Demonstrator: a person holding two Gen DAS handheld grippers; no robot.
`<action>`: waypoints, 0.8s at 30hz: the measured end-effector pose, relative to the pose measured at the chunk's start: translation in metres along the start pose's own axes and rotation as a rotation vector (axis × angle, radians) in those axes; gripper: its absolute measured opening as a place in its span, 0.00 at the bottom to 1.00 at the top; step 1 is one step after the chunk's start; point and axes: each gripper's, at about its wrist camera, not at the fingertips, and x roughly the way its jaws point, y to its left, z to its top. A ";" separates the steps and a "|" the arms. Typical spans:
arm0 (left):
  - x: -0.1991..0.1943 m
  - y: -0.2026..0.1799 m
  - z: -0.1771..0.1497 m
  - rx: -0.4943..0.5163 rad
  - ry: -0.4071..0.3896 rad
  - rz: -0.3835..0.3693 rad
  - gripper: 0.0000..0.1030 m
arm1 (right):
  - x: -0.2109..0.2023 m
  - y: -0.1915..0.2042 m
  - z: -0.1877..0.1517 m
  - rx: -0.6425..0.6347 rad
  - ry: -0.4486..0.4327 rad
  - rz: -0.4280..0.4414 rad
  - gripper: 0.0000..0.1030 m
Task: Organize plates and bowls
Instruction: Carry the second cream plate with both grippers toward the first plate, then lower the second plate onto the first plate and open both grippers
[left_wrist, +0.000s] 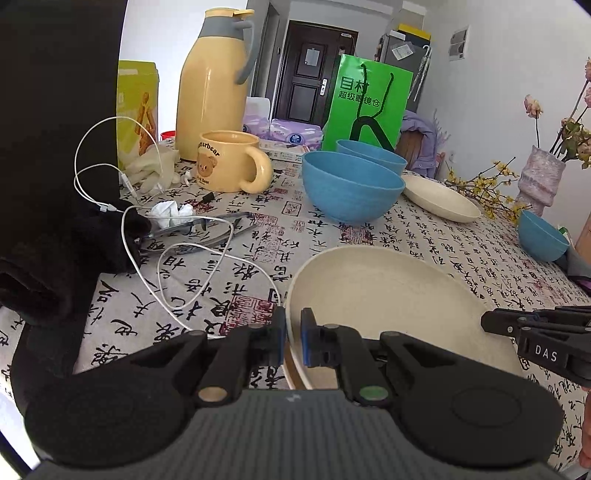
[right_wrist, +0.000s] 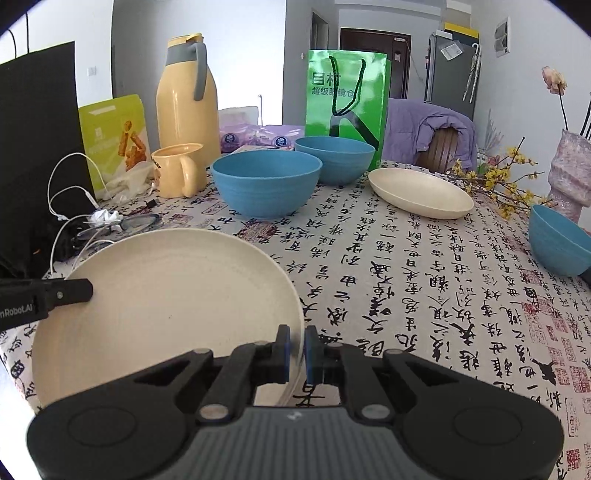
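Two grippers clamp one round cream plastic plate (left_wrist: 388, 295) at opposite edges: the left gripper (left_wrist: 293, 338) has its blue-padded jaws nearly shut on the plate's left rim, and the right gripper (right_wrist: 296, 350) has its jaws pinched just as narrowly on the right rim. In each wrist view the other gripper's black finger reaches in over the far edge of the plate, whose face is bare. Whether the plate rests on the tabletop (right_wrist: 424, 295), covered in a calligraphy-print cloth, or is held just above it cannot be told. Beyond it stand two round blue plastic bowls (right_wrist: 266, 184), one just behind the other, their insides hidden from both views. A second cream plate (right_wrist: 421, 192) lies to their right, with nothing on it, and a third blue bowl (right_wrist: 557, 242) sits near the right edge. A yellow bear mug (left_wrist: 231, 162) stands left of the bowls.
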 end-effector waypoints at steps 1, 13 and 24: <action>0.000 0.001 0.000 -0.003 -0.007 0.005 0.09 | 0.001 0.001 0.000 -0.009 0.000 -0.006 0.07; -0.015 -0.002 0.000 0.011 -0.058 0.024 0.37 | -0.009 -0.006 0.000 0.006 -0.029 0.032 0.12; -0.095 -0.059 -0.041 0.095 -0.195 -0.040 0.89 | -0.096 -0.036 -0.040 0.038 -0.182 0.038 0.74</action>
